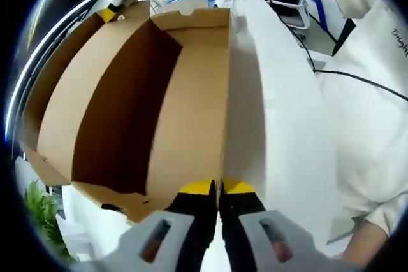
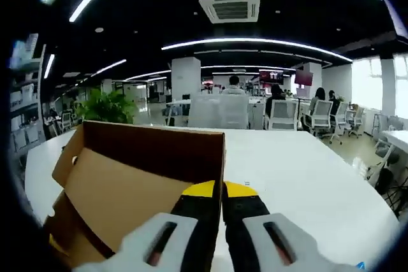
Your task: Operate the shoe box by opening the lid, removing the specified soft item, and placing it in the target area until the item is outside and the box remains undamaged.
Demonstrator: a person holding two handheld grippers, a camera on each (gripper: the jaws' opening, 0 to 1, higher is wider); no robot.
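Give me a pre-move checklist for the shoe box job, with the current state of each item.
1. Left gripper pinched on the shoe box wall edge: ok, jaws closed on the cardboard.
2. Right gripper gripping the box edge: ok, jaws closed on the wall's top edge.
3. Lid open: ok, the interior is exposed.
4. Soft item located inside: cannot tell, the visible interior shows bare cardboard.
5. Box undamaged: cannot tell, flaps look bent at the corners.
6. White table free for placing: ok.
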